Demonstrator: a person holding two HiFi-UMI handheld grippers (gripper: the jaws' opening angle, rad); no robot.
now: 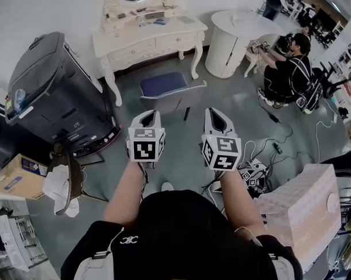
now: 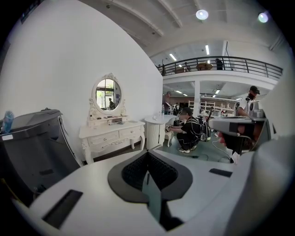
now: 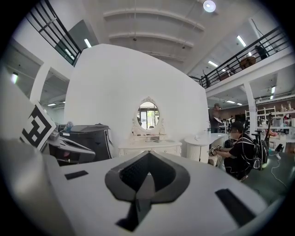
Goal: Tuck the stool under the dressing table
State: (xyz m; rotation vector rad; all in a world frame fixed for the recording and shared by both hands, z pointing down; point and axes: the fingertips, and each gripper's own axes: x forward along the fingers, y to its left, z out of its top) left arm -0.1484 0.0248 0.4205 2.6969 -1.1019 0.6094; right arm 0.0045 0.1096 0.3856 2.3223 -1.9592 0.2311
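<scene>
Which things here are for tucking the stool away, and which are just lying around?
For the job: stool, dressing table, left gripper, right gripper, both shut and empty.
Just lying about: big black container, cardboard box, round white cabinet, pale pink box.

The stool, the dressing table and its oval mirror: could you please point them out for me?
stool (image 1: 164,84), head view, on its blue seat cushion.
dressing table (image 1: 139,49), head view, on its drawer front.
mirror (image 2: 106,94), left gripper view, on the oval glass.
</scene>
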